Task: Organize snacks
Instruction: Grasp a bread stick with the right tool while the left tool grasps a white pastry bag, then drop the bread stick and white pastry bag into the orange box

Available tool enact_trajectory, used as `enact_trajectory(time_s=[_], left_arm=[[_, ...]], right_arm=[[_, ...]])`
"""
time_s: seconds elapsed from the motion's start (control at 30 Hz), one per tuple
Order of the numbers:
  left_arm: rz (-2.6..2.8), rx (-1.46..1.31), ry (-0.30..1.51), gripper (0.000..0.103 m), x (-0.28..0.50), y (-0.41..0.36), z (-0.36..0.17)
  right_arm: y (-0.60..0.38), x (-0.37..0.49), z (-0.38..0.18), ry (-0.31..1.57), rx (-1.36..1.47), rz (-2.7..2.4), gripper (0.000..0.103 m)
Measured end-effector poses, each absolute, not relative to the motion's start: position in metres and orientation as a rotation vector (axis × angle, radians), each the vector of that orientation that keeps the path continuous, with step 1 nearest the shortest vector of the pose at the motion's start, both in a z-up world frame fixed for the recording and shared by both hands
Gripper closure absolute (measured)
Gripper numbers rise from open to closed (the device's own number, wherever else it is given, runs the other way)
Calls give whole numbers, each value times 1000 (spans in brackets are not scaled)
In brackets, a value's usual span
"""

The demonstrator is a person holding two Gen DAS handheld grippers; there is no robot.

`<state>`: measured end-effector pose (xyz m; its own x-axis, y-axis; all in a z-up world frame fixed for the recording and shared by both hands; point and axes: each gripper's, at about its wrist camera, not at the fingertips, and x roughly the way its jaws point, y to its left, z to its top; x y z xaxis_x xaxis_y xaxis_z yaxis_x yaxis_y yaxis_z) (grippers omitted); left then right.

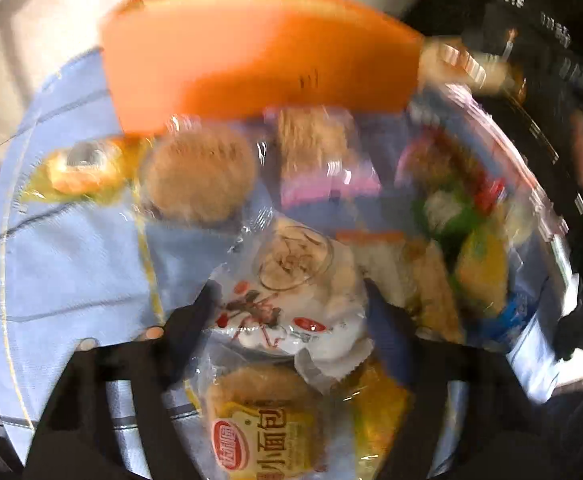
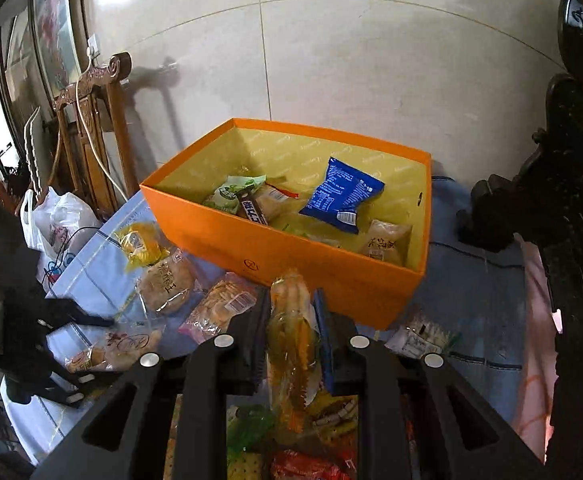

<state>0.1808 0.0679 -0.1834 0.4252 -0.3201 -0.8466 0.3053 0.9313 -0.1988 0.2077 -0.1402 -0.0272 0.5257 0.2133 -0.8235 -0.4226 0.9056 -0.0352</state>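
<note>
An orange box [image 2: 291,252] with a yellow lining stands on the blue cloth [image 2: 471,280]. Inside it lie a blue packet [image 2: 341,196], a green packet [image 2: 231,192] and a dark chocolate bar [image 2: 253,208]. My right gripper [image 2: 291,312] is shut on a long clear packet of yellow-orange snack [image 2: 291,344], lifted in front of the box. In the blurred left wrist view my left gripper [image 1: 291,312] points down at a white pastry packet with a red flower print [image 1: 291,300]. Its fingers stand wide on either side of that packet, which lies on the cloth. The orange box [image 1: 259,60] is just beyond.
Loose snacks lie on the cloth: a round pastry [image 2: 167,284], a pink biscuit packet [image 2: 219,308], a yellow-wrapped cake [image 2: 137,244], a bread packet [image 1: 267,420]. A carved wooden stand [image 2: 91,128] and white bag [image 2: 63,216] are at left, dark carved furniture [image 2: 571,200] at right.
</note>
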Motion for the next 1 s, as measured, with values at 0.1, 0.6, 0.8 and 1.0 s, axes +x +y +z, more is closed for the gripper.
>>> enact_trajectory(time_s=[0.1,0.6,0.8,1.0], left_arm=[[-410,-25,1067,57,183,61,-177],[-269,48,858,64,189,68,-48],[-23,-23,786,64,278,93,3],[36,29,779,64,340,87,23]], right_arm=[[-137,203,-24,941,-257,389,82],[-135,225,42,764,-212,386,82],[-126,280,59,683,-200,289,82],[-107,331,64,681,-157,269,82]])
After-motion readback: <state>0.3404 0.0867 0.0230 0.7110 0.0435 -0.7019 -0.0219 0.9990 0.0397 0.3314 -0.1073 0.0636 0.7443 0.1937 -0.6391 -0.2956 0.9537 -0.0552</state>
